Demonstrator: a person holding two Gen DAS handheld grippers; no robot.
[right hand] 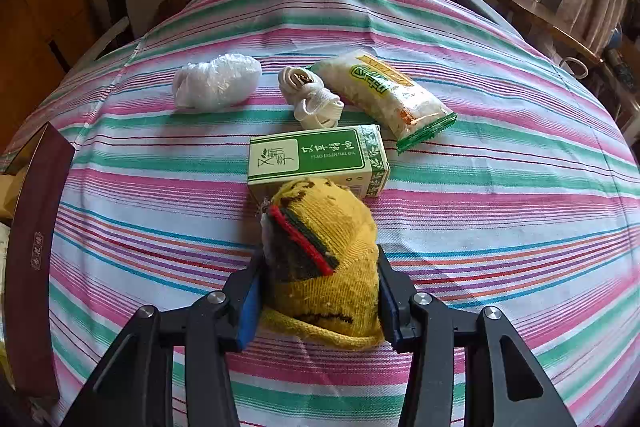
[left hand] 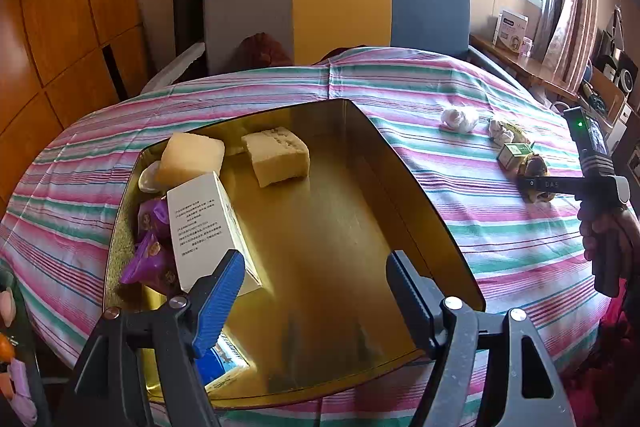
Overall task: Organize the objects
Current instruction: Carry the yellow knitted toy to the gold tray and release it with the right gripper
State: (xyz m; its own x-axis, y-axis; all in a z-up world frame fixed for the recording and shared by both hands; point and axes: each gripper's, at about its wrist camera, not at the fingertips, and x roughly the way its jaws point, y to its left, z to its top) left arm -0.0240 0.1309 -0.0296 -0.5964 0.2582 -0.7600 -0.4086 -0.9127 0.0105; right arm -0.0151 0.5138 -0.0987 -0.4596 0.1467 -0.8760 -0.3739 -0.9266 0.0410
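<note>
On the striped cloth of the desk, the gold tin sits at the left. Along its left wall lie purple packets and a white box leaning on them; two pale yellow sponge blocks rest toward its far end, and a blue and white carton lies at the near corner, partly hidden behind a finger. The rest of the tin floor is bare.

The left gripper hovers over the tin's near end with its fingers spread wide, gripping nothing; the blue pad overlaps the white box in view, and whether they touch cannot be told.

To the right of the tin, on the cloth, lie a crumpled white bag, a coiled white strap, a clear snack packet and a green box, close together.

Just in front of the green box, the yellow knitted piece rests on the cloth. The right gripper has its fingers closed against both sides of it. What the knitted piece is stays hard to make out.
</note>
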